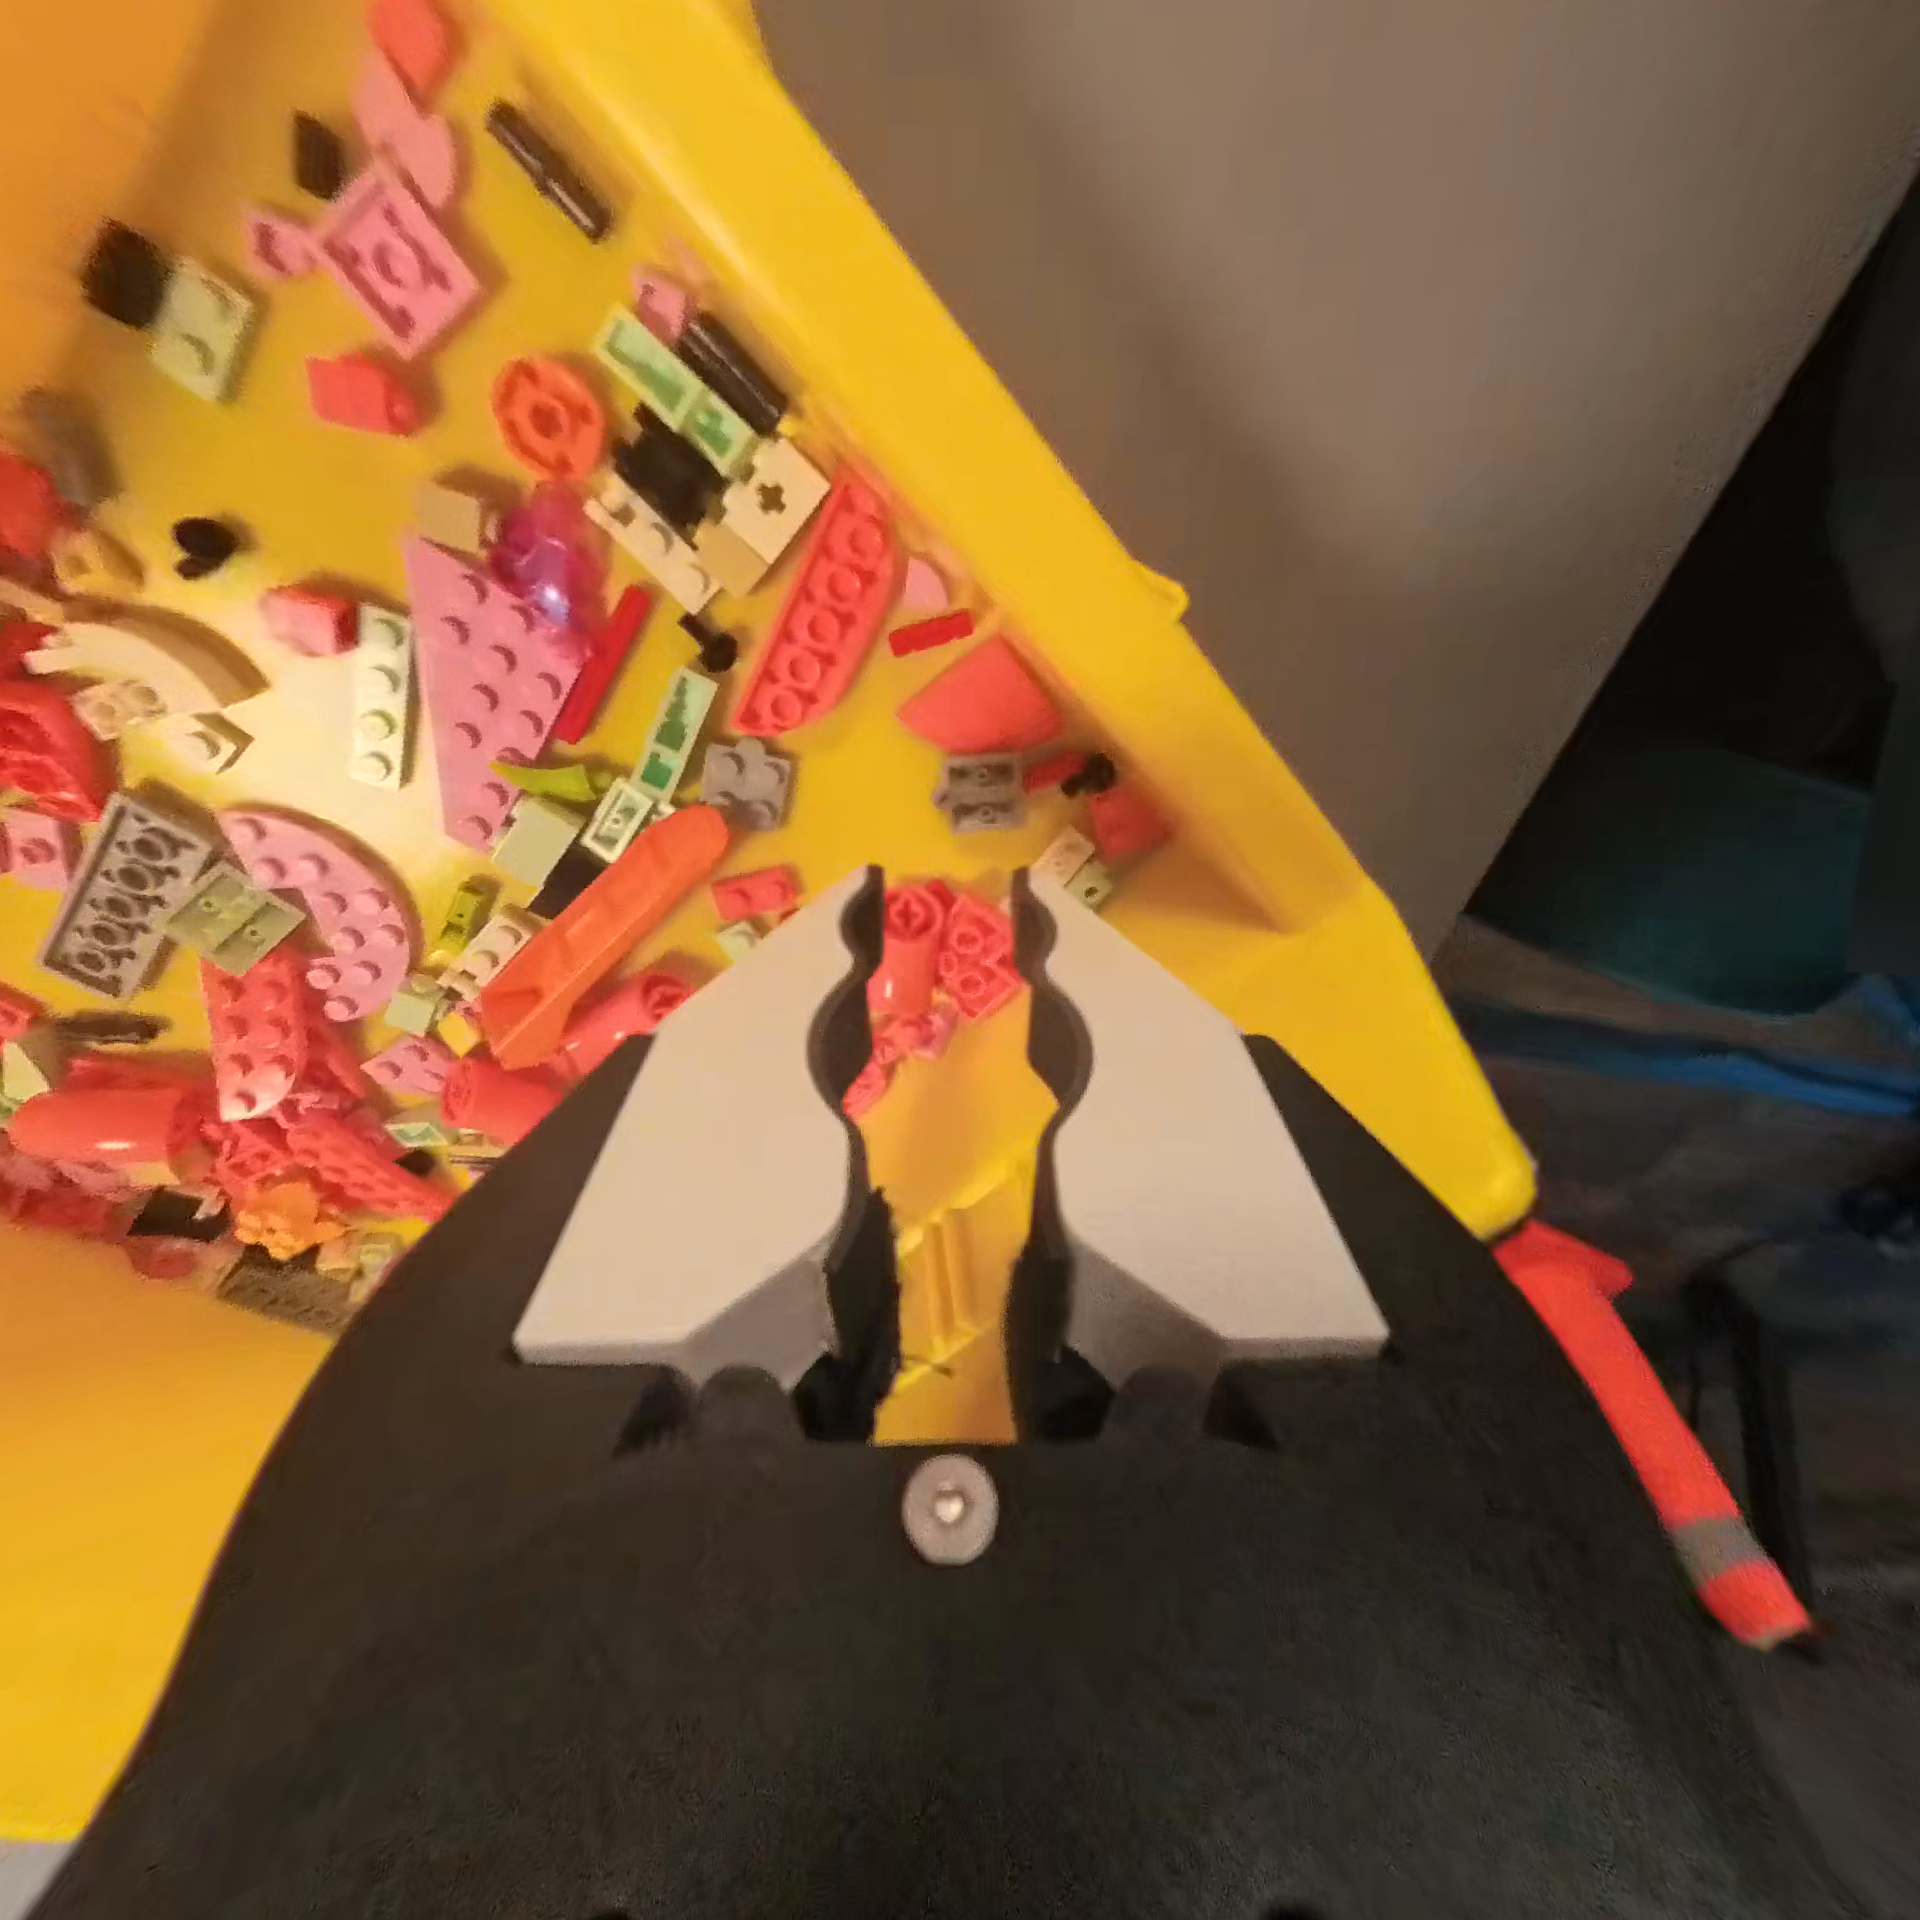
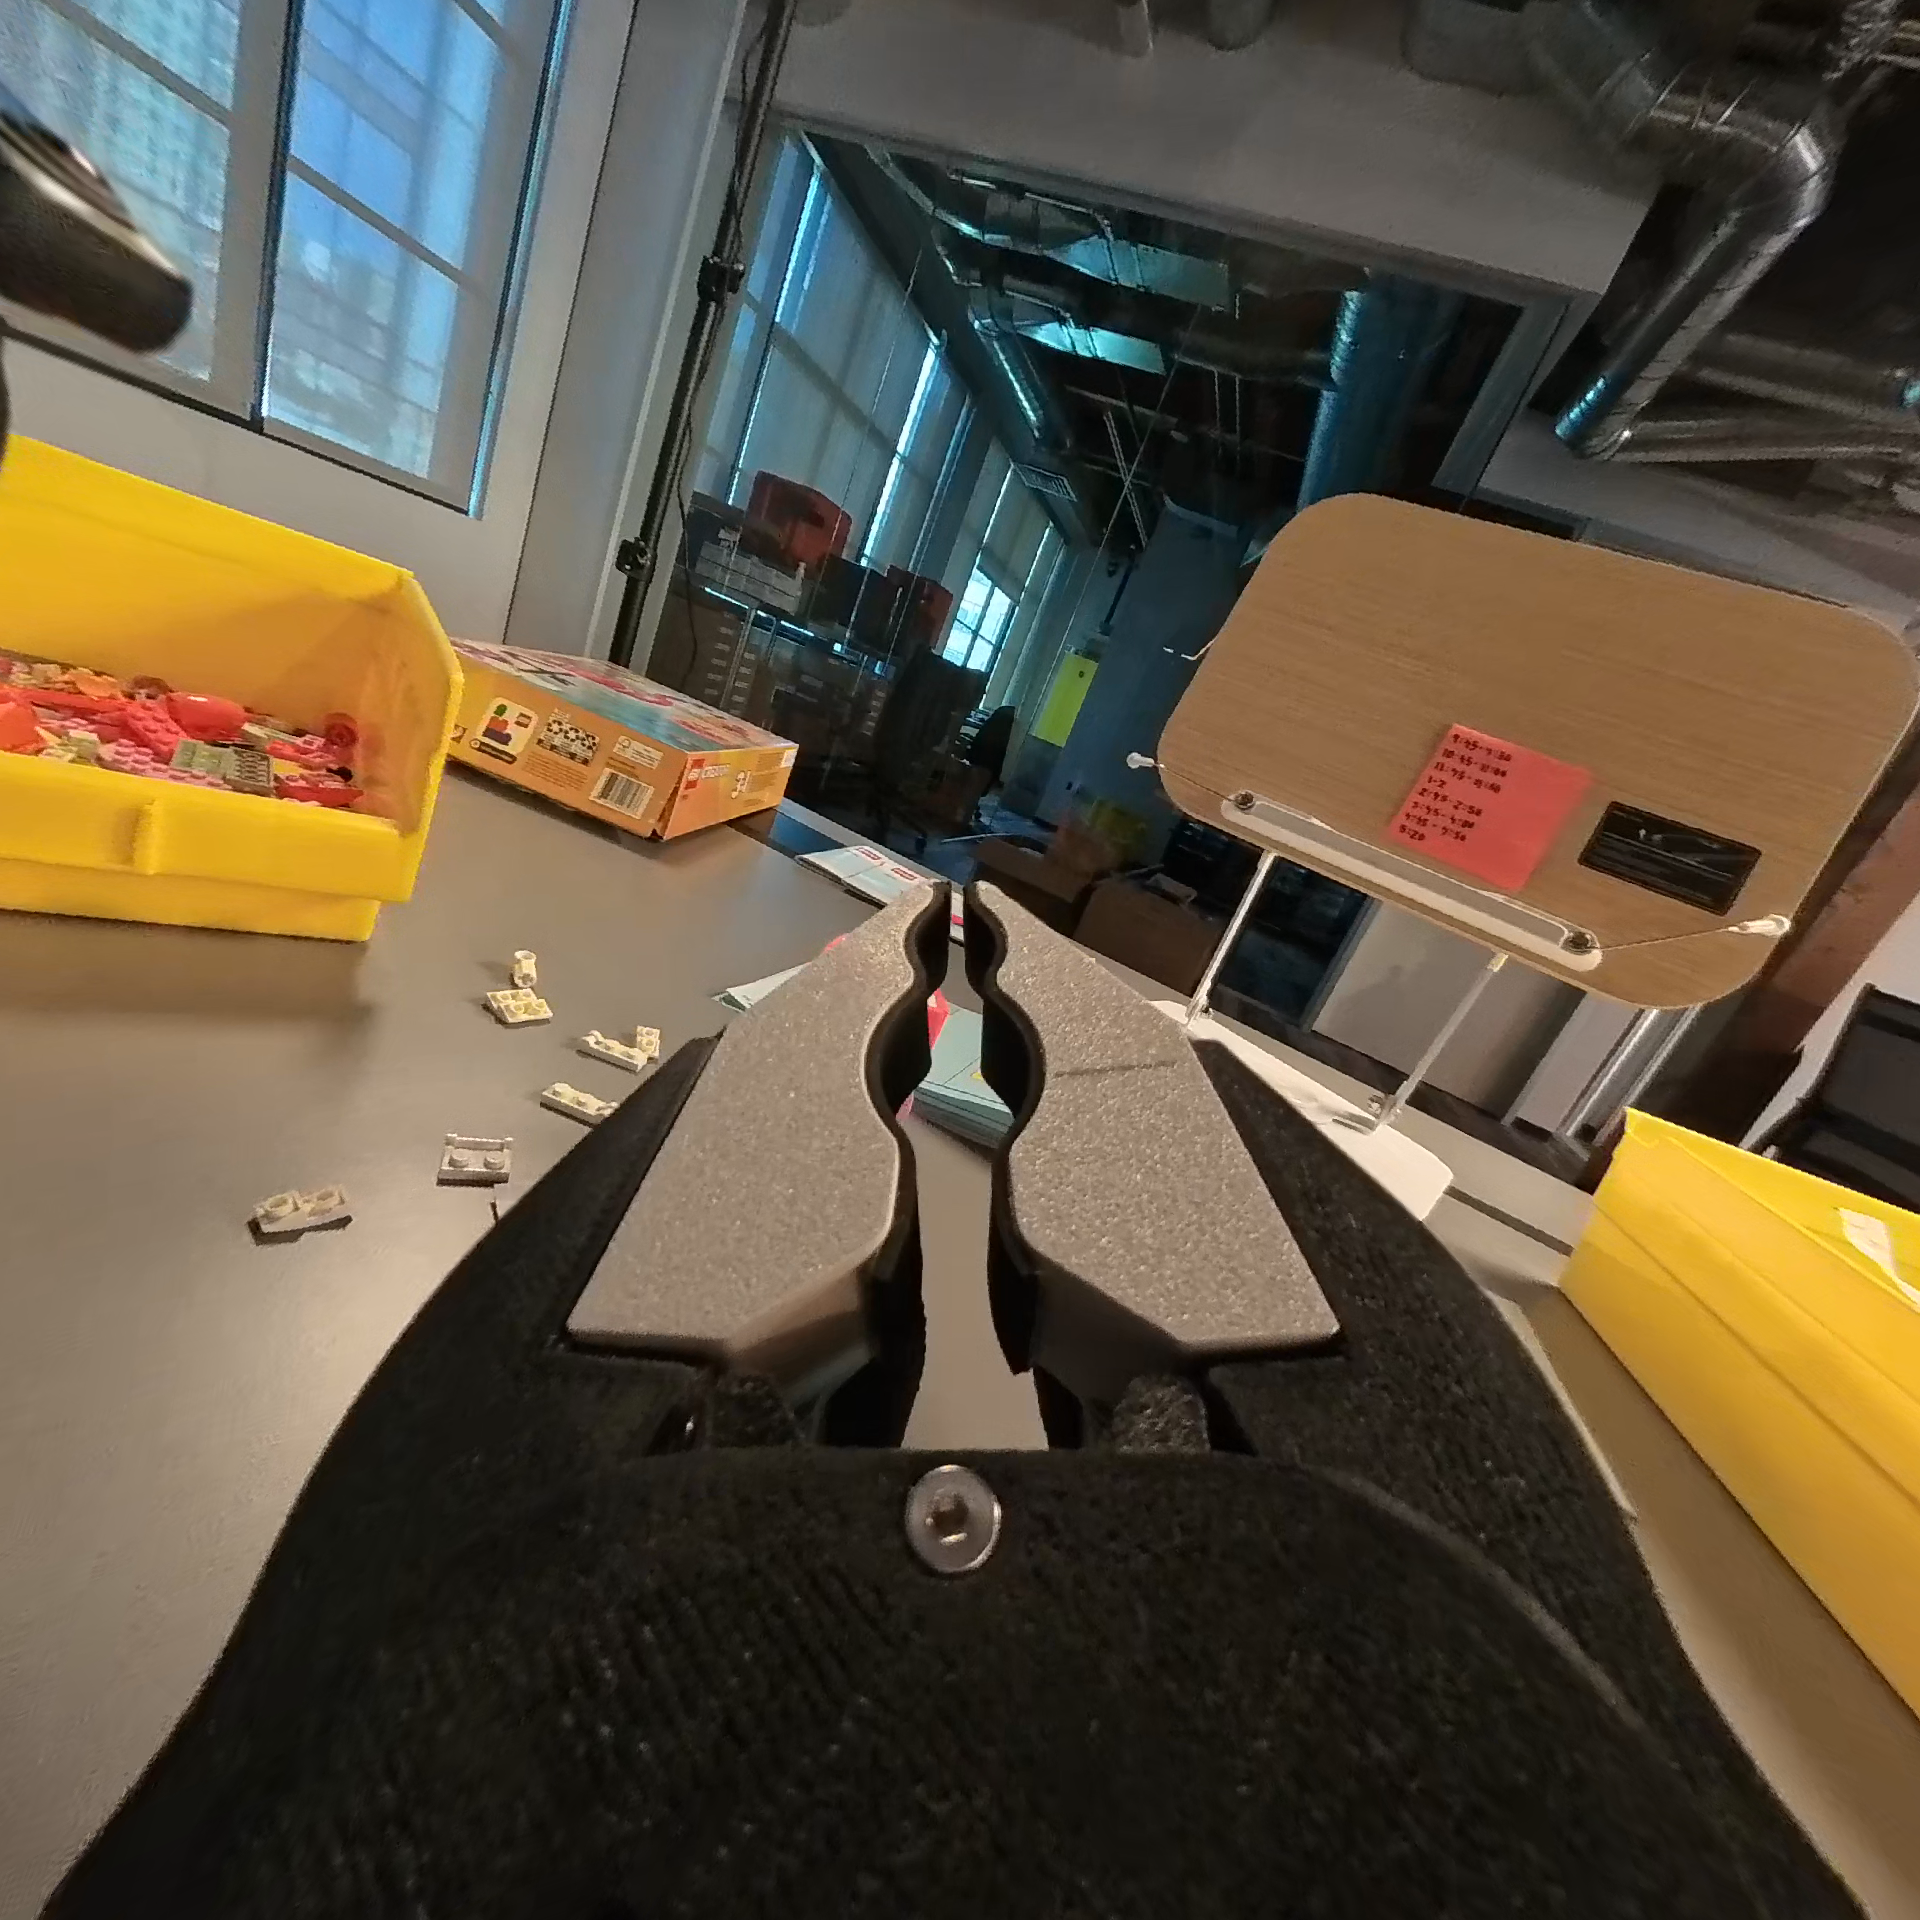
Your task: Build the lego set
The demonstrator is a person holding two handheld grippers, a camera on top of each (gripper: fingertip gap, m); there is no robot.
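In the left wrist view my left gripper (image 1: 945, 888) hangs over a yellow bin (image 1: 1039, 436) full of loose toy bricks. Its jaws stand open. Between the fingertips I see a small cluster of coral bricks (image 1: 935, 940) lying near the bin's corner; the pads do not press on them. A long orange piece (image 1: 613, 925) lies just to the left. My right gripper (image 2: 956, 899) is shut with nothing between its pads, held above the grey table (image 2: 260, 1403). The same bin (image 2: 208, 862) stands at the far left of the right wrist view.
Several small pale bricks (image 2: 516, 1005) lie in a row on the table left of my right gripper. A cardboard toy box (image 2: 623, 758) lies behind the bin. A wooden board on a clear stand (image 2: 1538, 748), a booklet (image 2: 966, 1091) and another yellow bin (image 2: 1766, 1299) are to the right. One gripper's finger ends stand about 35 cm off the other's.
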